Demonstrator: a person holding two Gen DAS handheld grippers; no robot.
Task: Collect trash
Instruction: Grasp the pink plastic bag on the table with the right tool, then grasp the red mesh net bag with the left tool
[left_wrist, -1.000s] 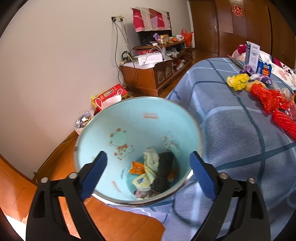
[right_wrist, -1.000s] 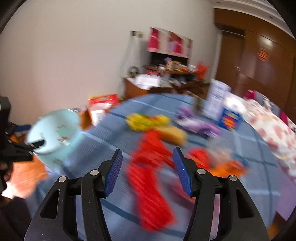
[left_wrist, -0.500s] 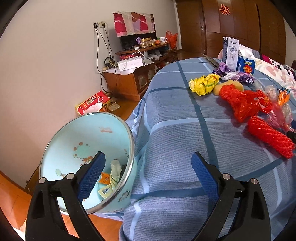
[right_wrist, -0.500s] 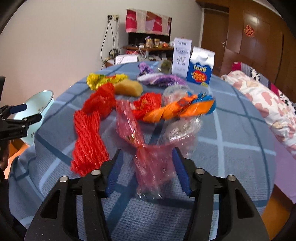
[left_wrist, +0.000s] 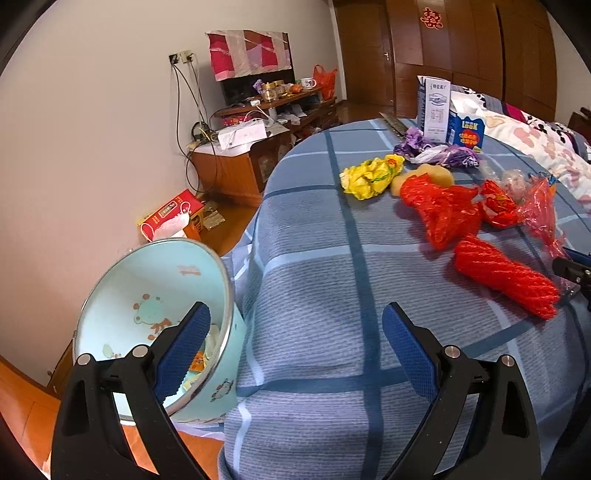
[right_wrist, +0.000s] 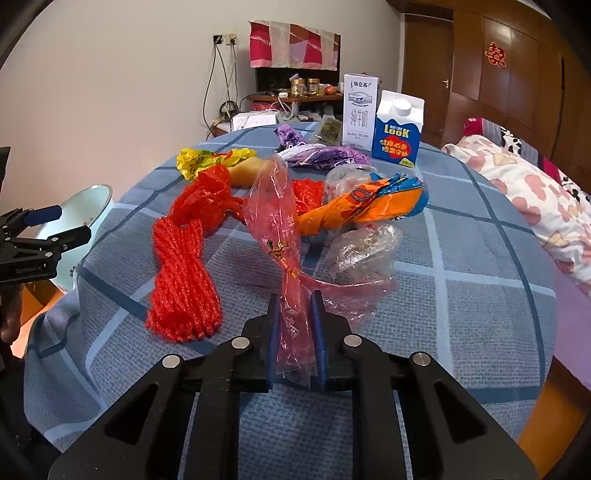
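The right hand-held gripper (right_wrist: 293, 325) has just been closing, and its jaws now clamp a red bag (right_wrist: 275, 221) on the bench (right_wrist: 461, 314). The bag lies just right of a red net roll (right_wrist: 183, 280) and touches an orange wrapper (right_wrist: 365, 210) behind it. The left hand-held gripper (left_wrist: 295, 350) stands apart and empty over the bench edge. A bin (left_wrist: 122, 295) stands left of the bench, below its edge.
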